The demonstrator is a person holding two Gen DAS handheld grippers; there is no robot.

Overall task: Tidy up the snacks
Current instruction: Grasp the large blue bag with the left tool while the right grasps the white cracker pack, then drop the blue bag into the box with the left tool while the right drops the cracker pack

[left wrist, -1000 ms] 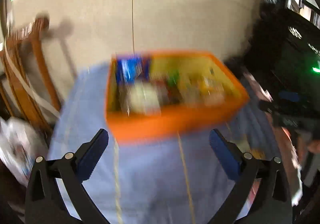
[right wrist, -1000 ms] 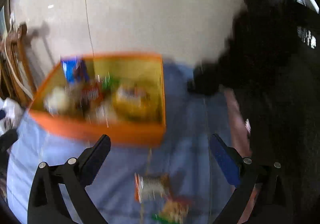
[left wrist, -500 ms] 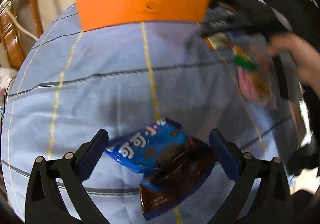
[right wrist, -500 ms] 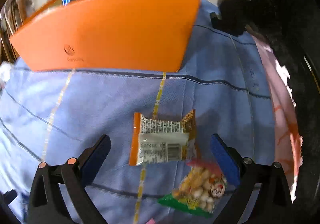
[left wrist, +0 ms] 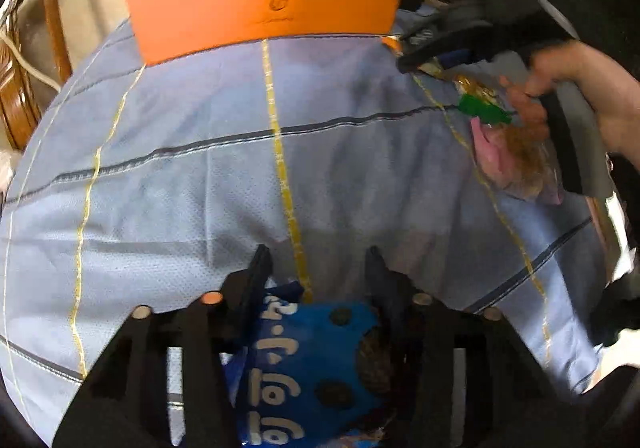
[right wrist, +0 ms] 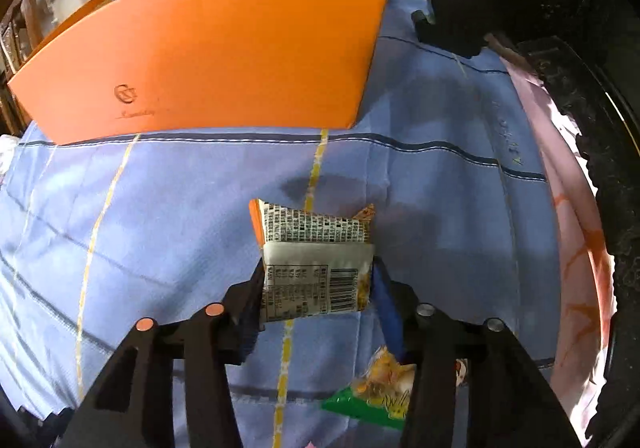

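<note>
My left gripper (left wrist: 316, 264) is shut on a blue cookie packet (left wrist: 312, 372) low over the blue checked tablecloth (left wrist: 200, 176). My right gripper (right wrist: 318, 284) is shut on a white and orange snack packet (right wrist: 314, 260), its printed back facing up. In the left wrist view the right gripper (left wrist: 436, 48) shows at the far right, held by a hand. The orange box (right wrist: 208, 48) stands at the back of the table, with snacks poking above its rim; it also shows in the left wrist view (left wrist: 264, 0).
A green and yellow snack bag (right wrist: 380, 392) lies under my right gripper, and shows with a pink packet (left wrist: 516, 156) in the left wrist view. A wooden chair (left wrist: 24, 60) stands at the left. A dark object (right wrist: 452, 20) sits right of the box.
Both grippers were open above the packets; now both have dropped down and shut, the left on the blue cookie packet, the right on the white and orange packet.
</note>
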